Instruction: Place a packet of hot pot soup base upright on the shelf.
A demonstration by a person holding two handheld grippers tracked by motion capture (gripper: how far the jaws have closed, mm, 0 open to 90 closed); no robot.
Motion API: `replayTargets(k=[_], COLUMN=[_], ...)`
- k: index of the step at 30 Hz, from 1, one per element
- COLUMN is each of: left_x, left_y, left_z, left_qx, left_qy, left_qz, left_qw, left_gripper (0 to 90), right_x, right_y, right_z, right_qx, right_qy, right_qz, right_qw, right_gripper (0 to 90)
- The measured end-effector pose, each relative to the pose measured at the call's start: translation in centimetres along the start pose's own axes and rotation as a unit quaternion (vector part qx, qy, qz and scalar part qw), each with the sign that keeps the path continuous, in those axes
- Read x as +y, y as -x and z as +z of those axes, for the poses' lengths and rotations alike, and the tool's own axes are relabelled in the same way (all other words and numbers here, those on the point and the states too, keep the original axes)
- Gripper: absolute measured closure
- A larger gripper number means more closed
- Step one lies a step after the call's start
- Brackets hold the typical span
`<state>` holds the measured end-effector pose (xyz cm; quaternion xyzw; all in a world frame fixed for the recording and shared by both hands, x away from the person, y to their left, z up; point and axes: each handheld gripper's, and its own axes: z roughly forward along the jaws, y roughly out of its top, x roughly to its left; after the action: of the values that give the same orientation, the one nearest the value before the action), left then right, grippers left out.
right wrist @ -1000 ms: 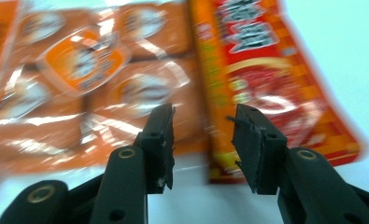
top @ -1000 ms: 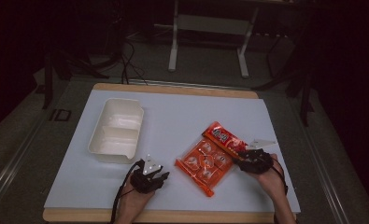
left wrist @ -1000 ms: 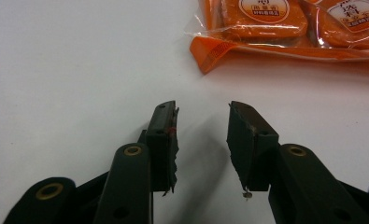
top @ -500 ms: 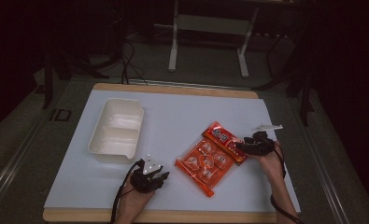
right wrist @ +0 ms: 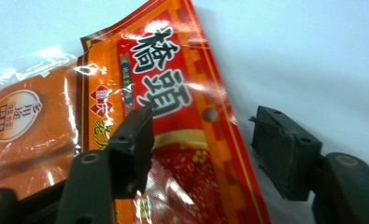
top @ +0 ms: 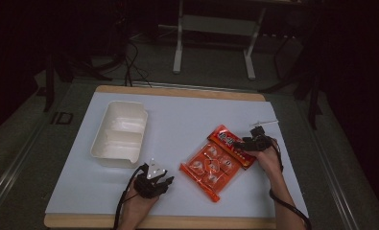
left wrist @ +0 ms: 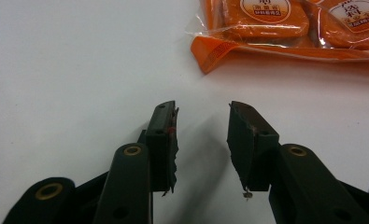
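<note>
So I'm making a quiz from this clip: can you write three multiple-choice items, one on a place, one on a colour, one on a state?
1. Where does the white tray sit on the table?
A. left part
B. right part
C. near right corner

2. What colour is the snack packet?
A. blue
B. orange and red
C. green

3. How do the left hand-held gripper jaws stand?
A. shut on the packet
B. shut on the tray
C. open, with nothing between them

Answers: 1 A, the high view shows the tray left of the packet. 2 B, orange with a red header. 3 C, the left gripper view shows bare table between the jaws.
</note>
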<state>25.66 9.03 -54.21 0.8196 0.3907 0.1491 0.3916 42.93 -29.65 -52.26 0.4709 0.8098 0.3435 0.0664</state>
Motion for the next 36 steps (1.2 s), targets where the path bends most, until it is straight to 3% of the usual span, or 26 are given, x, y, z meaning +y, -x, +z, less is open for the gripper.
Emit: replayTargets(k=[3,10,14,19,25,30,36], left_x=[0.0,0.0,0.0,0.0,0.0,0.0,0.0], left_y=[0.0,0.0,0.1,0.1,0.0,0.1,0.1], left_z=[0.0,0.0,0.0,0.0,0.0,0.0,0.1], left_qx=[0.0,0.001,0.002,0.001,0.001,0.001,0.001], left_qy=[0.0,-0.001,-0.002,-0.002,-0.002,-0.002,-0.001], left_qz=[0.0,0.001,0.003,0.003,0.003,0.003,0.003], left_qw=[1.0,1.0,1.0,1.0,1.0,1.0,1.0], left_gripper=[62.1,61.9,61.6,61.5,61.4,61.4,61.4], right_x=[0.3,0.9,1.5,2.6,3.1,3.6,4.8], right_y=[-0.4,-1.5,-2.5,-3.3,-3.6,-3.7,-3.8], right_z=[0.0,-1.7,-2.2,-1.2,0.8,1.4,1.3], right_qx=[0.006,0.03,0.05,0.052,0.04,0.021,0.018], right_qy=[-0.005,0.013,0.008,-0.017,-0.074,-0.112,-0.122], right_qz=[-0.015,-0.045,-0.076,-0.091,-0.093,-0.096,-0.093], right_qw=[0.9999,0.9985,0.9959,0.9944,0.9921,0.9888,0.988], right_gripper=[43.2,46.0,48.3,54.3,69.4,72.6,71.6])
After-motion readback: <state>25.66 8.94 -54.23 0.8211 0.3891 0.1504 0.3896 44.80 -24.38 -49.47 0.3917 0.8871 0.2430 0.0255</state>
